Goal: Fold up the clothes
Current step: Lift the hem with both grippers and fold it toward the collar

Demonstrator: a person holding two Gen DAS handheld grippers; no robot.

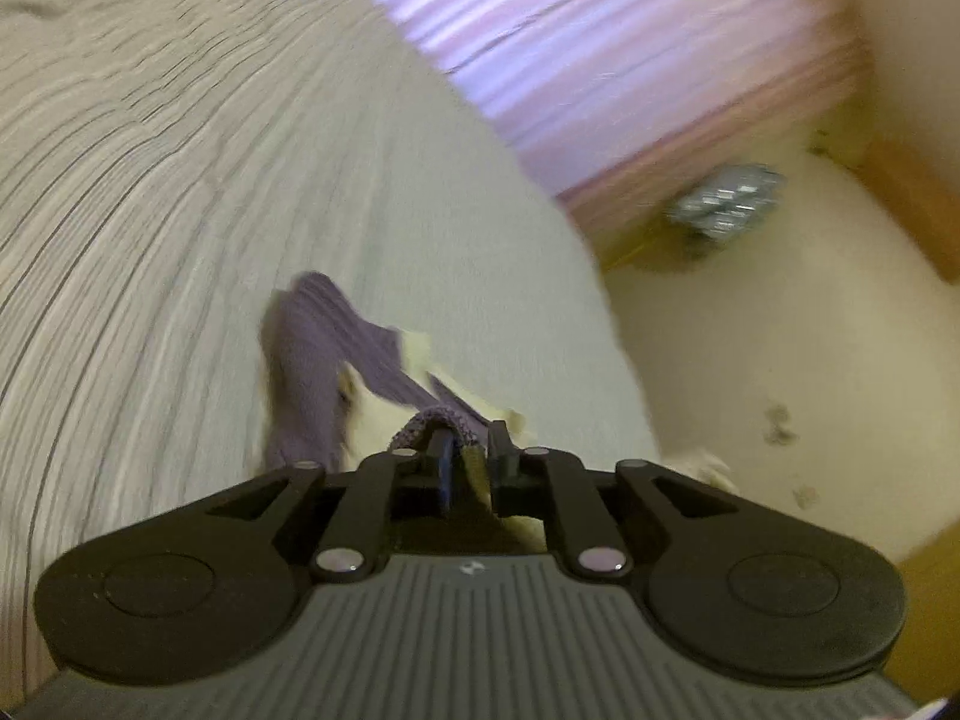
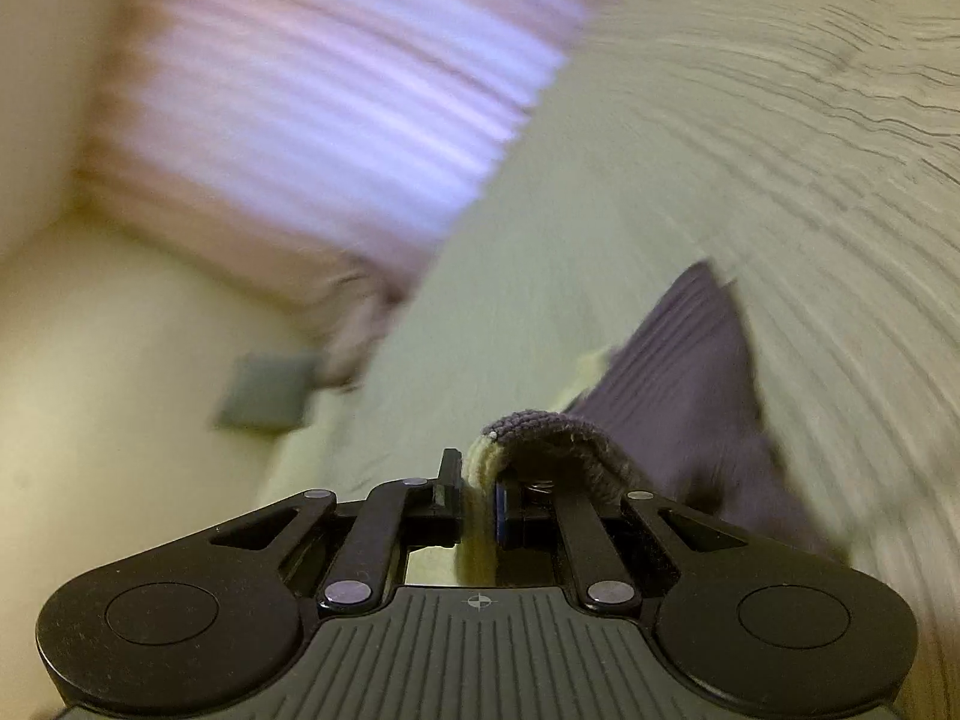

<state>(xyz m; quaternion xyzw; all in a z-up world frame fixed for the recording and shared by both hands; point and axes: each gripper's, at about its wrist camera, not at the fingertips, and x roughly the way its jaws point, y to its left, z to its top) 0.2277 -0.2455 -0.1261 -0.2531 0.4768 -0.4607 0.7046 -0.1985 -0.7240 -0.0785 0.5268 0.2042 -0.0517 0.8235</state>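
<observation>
The left gripper is clamped on a knitted edge of a purple and cream garment, its two black fingers drawn close with the cloth pinched between them. From that grip the fabric trails forward and to the left of the claw, a purple ribbed length running away over the pale striped bedsheet, with cream patches showing beside it and right at the fingertips. The right gripper is likewise closed tight on the garment: a cream knit strip passes between its narrow jaws and a purple knitted hem arches over the right finger. Here the cloth spreads forward and to the right of the claw as a broad purple panel lying over the bedsheet. Both views are heavily smeared by motion blur. A pink pleated curtain hangs beyond the bed edge, and below it lies a cream floor with a small grey object on it, too blurred to identify. The right wrist view shows the same curtain at upper left.
</observation>
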